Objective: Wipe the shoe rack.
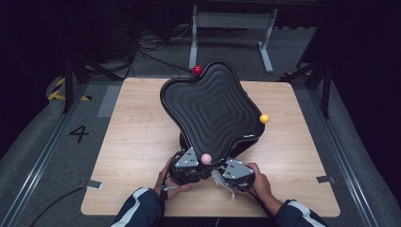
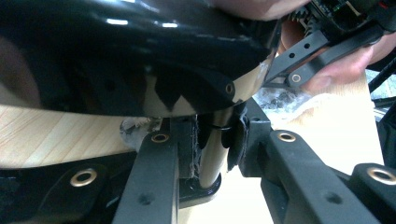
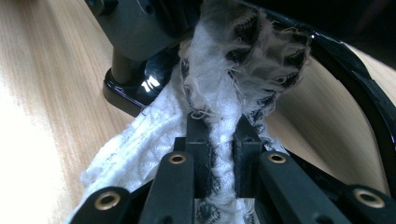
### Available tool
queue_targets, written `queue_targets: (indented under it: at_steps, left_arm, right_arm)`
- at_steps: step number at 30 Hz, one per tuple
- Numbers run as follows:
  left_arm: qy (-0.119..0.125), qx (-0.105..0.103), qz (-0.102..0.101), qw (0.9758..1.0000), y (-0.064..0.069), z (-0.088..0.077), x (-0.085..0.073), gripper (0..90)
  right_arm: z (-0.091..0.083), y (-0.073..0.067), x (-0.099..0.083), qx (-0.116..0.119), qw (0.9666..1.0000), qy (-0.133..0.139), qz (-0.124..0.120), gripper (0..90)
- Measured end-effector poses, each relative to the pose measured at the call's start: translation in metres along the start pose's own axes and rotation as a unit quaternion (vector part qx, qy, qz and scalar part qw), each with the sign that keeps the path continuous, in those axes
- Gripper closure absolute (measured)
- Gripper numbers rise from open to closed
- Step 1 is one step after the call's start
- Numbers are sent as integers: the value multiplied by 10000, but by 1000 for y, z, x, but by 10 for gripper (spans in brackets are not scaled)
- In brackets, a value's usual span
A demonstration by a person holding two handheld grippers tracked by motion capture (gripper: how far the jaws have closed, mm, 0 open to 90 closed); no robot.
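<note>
Sleeves (image 1: 137, 208) nearest the lens, entering below the tray (image 1: 208, 104); both hands tucked under its near edge.

Left gripper (image 2: 212, 135): beneath the tray, closed around the upright post (image 2: 212, 158) of the stand, one jaw each side, pads apparently in contact. Judged to be steadying the stand.

Right gripper (image 3: 217, 135): also under the near edge of the tray, pressed together on a white cloth (image 3: 233, 70). Cloth bunched ahead of the jaws, its frayed end up against the tray's underside and just beside the glossy black foot (image 3: 135, 88) of the stand; remainder trailing onto the table (image 1: 132, 142).

Tray tilted, far side raised. Pink ball (image 1: 205, 158) at its near rim, yellow ball (image 1: 264, 118) at its right rim, red ball (image 1: 197, 70) at its far rim.

Step in hand, as judged: wiping below the tray, around the stand, with the cloth.

Next move, as judged: keep the pinch on the cloth, sweep it along the underside and round the post; maintain the hold on the post to stop the tray rocking. Limited clearance between the two grippers; care needed to avoid snagging cloth threads on the other jaws.
</note>
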State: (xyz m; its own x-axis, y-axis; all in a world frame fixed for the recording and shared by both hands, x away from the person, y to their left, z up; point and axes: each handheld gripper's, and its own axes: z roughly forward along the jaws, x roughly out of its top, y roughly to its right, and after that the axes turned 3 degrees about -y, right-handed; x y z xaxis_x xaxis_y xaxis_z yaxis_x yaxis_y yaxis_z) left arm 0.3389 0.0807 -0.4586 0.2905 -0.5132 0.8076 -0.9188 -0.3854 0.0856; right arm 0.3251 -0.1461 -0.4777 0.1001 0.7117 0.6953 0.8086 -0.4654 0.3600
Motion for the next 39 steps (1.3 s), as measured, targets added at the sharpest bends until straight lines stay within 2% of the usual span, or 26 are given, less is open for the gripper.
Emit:
queue_targets:
  at_steps: [5,11,12,16,17,20,21,23,28,31,34,39]
  left_arm:
    - [40,-59,-21,10000,-1,0,-1,735]
    - [46,-70,23,10000,-2,0,-1,736]
    - [46,-70,23,10000,-2,0,-1,735]
    - [113,-22,-44,9999,-2,0,-2,736]
    - [104,-23,-22,9999,-3,0,-2,736]
    - [107,-23,-20,9999,-3,0,-2,735]
    - [105,-33,-29,9999,-3,0,-2,735]
    - [105,-34,-27,9999,-3,0,-2,735]
    - [103,-42,-35,9999,-3,0,-2,735]
    - [98,-34,-25,9999,-3,0,-2,735]
    - [96,-45,-39,9999,-3,0,-2,735]
    - [142,-28,-71,9999,-3,0,-3,734]
  right_arm:
    - [-1,7,-4,-71,9999,-39,76,808]
    - [-2,30,-16,-301,9990,-157,287,808]
    - [-2,30,-16,-301,9990,-157,287,808]
    - [-2,46,-25,-504,9974,-264,452,808]
    - [-3,55,-29,-608,9957,-330,617,808]
    - [-3,65,-35,-960,9912,-532,740,808]
    - [-3,65,-35,-960,9912,-532,740,808]
    - [-4,73,-40,-1162,9876,-683,801,808]
    - [-5,92,-52,-1394,9811,-836,1053,807]
    - [-8,101,-59,-1334,9795,-796,1281,807]
    - [-8,99,-58,-1296,9814,-792,1176,805]
    - [-7,97,-56,-1270,9821,-804,1135,804]
